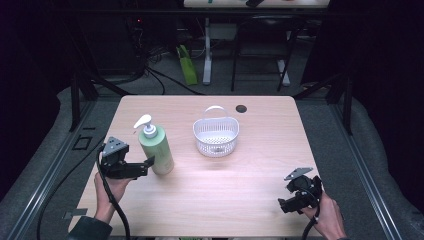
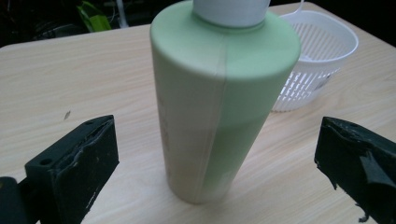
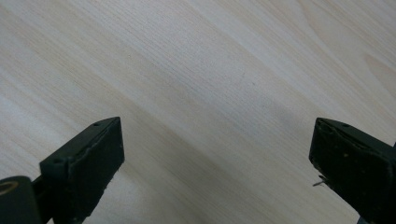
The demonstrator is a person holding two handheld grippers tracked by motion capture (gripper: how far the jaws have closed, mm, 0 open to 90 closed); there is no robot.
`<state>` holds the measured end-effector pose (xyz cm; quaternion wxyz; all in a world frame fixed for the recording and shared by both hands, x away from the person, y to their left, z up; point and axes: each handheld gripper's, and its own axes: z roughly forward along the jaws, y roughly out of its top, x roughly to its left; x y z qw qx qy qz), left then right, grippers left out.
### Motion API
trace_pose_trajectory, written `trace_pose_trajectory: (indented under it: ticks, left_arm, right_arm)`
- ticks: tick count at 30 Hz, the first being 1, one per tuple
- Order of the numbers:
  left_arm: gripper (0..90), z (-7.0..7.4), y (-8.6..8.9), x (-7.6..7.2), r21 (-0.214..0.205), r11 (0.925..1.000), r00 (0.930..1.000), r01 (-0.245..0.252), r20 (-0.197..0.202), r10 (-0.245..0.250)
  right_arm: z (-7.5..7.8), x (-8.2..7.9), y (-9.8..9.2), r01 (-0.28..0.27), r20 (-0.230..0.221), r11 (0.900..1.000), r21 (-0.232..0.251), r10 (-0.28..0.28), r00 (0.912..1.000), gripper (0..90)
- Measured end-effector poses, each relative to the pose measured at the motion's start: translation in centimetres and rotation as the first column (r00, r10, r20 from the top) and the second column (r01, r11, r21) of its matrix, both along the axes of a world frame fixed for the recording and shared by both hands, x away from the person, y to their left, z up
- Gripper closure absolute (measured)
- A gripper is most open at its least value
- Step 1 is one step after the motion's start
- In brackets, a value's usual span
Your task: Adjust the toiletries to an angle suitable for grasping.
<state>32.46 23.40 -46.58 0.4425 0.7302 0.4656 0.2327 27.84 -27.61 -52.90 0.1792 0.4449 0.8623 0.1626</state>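
Observation:
A pale green pump bottle (image 1: 156, 145) with a white pump head stands upright on the left half of the wooden table (image 1: 250, 180). My left gripper (image 1: 148, 165) sits right beside its lower left side, jaws open. In the left gripper view the bottle (image 2: 219, 107) rises between and just beyond the two wide-apart jaws of my left gripper (image 2: 217, 172), untouched. A white perforated basket (image 1: 216, 134) with a handle stands mid-table; it shows behind the bottle as the basket (image 2: 317, 60). My right gripper (image 1: 285, 205) rests open near the front right, over bare wood (image 3: 210, 93).
A round cable hole (image 1: 241, 108) lies in the table's far edge. Black frame posts stand at both sides. Beyond the table are a green bag (image 1: 187, 64) on the floor, chair legs and cables.

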Motion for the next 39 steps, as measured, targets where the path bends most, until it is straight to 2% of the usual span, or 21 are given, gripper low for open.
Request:
trace_pose_trajectory:
  ticks: [3,12,18,21,25,27,30,36,39]
  left_arm:
    - [0.0,0.3,-0.4,0.3,0.0,1.0,0.9998,0.001,0.021,-0.001]
    - [0.0,0.7,-1.5,1.9,-0.023,0.9996,0.9988,0.017,0.046,-0.016]
    - [0.0,0.5,-2.2,2.8,-0.014,0.9997,0.9987,0.017,0.049,-0.016]
    - [0.0,0.4,-2.7,3.2,-0.002,1.0,0.9979,-0.004,0.065,0.004]
    - [5.7,0.2,-2.8,3.6,0.007,0.9998,0.9961,-0.018,0.086,0.017]
    - [11.3,0.2,-2.7,3.6,0.006,0.9997,0.9955,-0.024,0.092,0.024]
    - [11.7,0.1,-2.7,3.6,0.004,0.9995,0.995,-0.032,0.095,0.031]
    - [11.9,0.1,-3.5,3.2,0.022,0.9997,0.9937,-0.013,0.111,0.01]
    - [11.9,0.0,-4.0,3.1,0.012,0.9999,0.9936,-0.003,0.113,0.001]
  right_arm:
    - [0.0,0.0,0.1,-0.002,0.001,1.0,-0.001,0.002,1.0,2.8]
    - [0.1,-0.1,0.0,-0.001,0.01,1.0,-0.002,0.001,0.9999,2.9]
    - [0.1,-0.1,0.0,0.0,0.008,1.0,0.004,0.0,1.0,2.9]
    - [0.1,-0.1,0.0,-0.001,0.007,1.0,0.007,0.001,1.0,2.9]
    - [0.1,-0.1,0.0,-0.002,0.007,1.0,0.005,0.002,1.0,2.9]
    - [0.1,-0.1,0.0,-0.003,0.008,1.0,0.008,0.003,1.0,2.9]
    - [0.1,-0.1,-0.1,0.001,0.007,0.9999,0.015,-0.001,1.0,2.9]
    - [0.3,-0.3,0.1,-0.005,0.015,0.9999,0.01,0.005,0.9999,3.0]
    - [0.3,-0.3,0.2,-0.01,0.019,0.9999,0.01,0.01,0.9998,3.0]
